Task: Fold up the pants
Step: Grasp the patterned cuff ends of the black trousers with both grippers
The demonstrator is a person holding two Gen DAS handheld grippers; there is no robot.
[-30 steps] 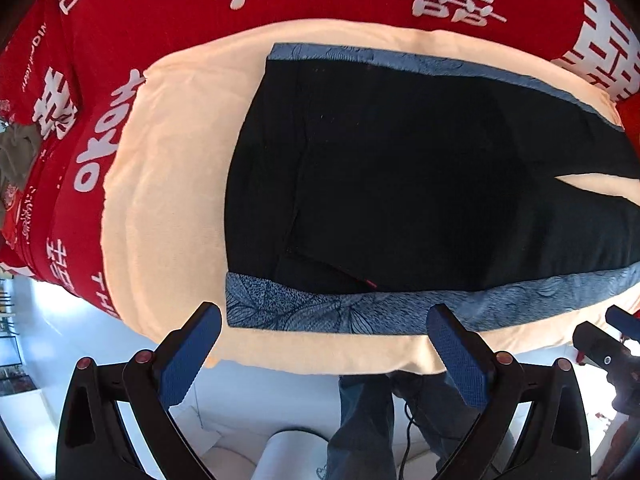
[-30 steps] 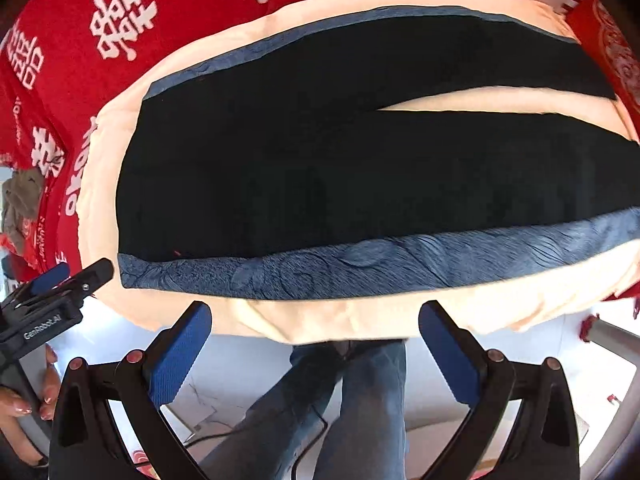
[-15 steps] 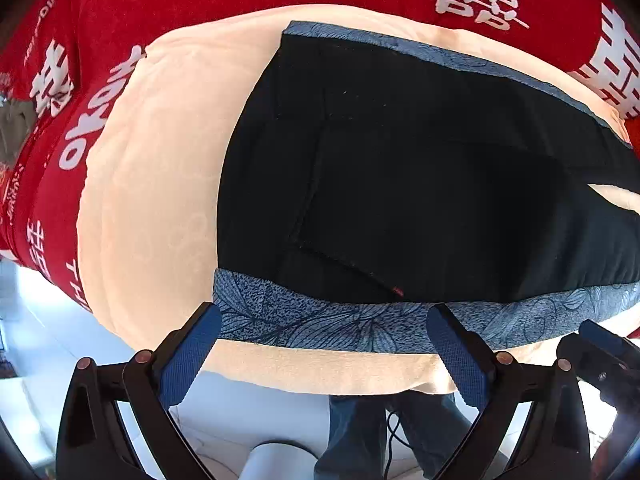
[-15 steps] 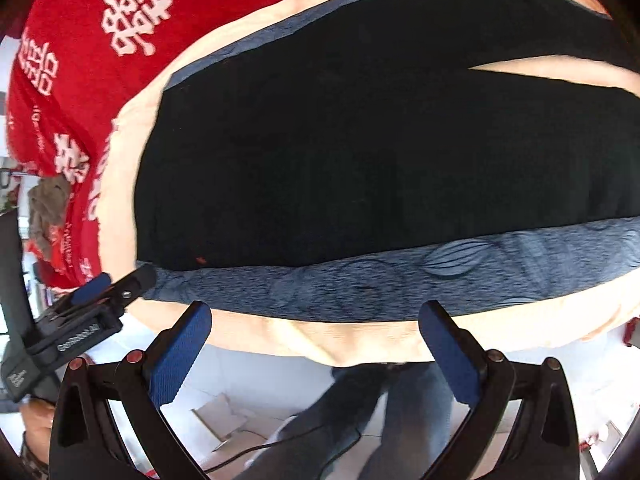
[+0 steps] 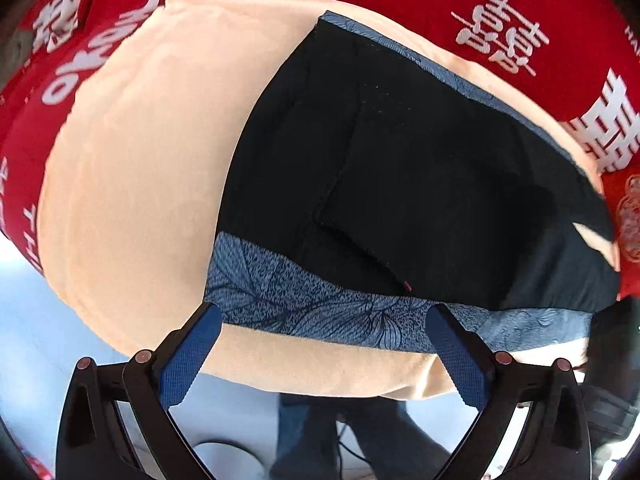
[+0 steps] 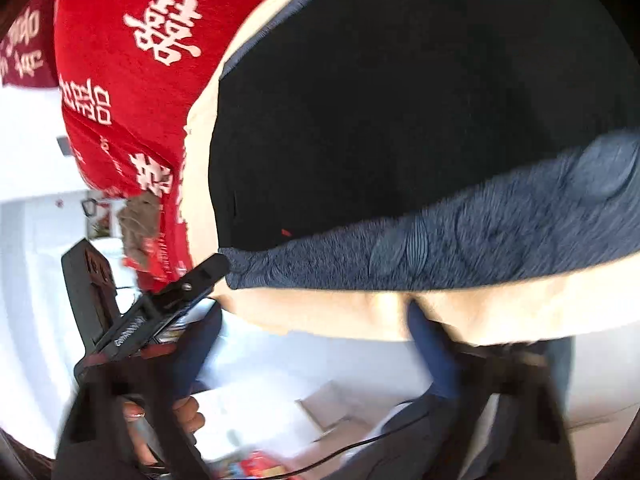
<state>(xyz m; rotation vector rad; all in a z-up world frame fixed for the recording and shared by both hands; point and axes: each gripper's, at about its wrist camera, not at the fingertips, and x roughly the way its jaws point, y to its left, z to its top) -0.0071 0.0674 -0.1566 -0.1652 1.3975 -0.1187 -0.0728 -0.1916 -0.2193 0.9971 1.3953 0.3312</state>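
Observation:
Black pants [image 5: 420, 168] with blue patterned side stripes [image 5: 320, 308] lie flat on a peach blanket [image 5: 132, 168]. My left gripper [image 5: 324, 316] is open just above the near stripe, close to the waist corner, its pads straddling the stripe without touching it. In the right wrist view it shows as a black finger [image 6: 204, 274] at that corner. My right gripper [image 6: 314, 314] is blurred at the blanket's near edge [image 6: 380, 312], further along the stripe [image 6: 460, 240]. Its jaws are closing; only the blanket's edge lies by the tips, not gripped.
Red bedding with white characters [image 5: 500, 32] lies under the blanket and runs off to the left [image 6: 132, 80]. A person's jeans-clad legs [image 5: 320, 432] stand by the near edge. A hand [image 6: 188, 412] holds the left gripper's handle. Pale floor with a cable lies below.
Both grippers came down closer to the pants' near edge. The left one shifted toward the waist corner. The right one tilted and rolled, and its jaws are narrower than before.

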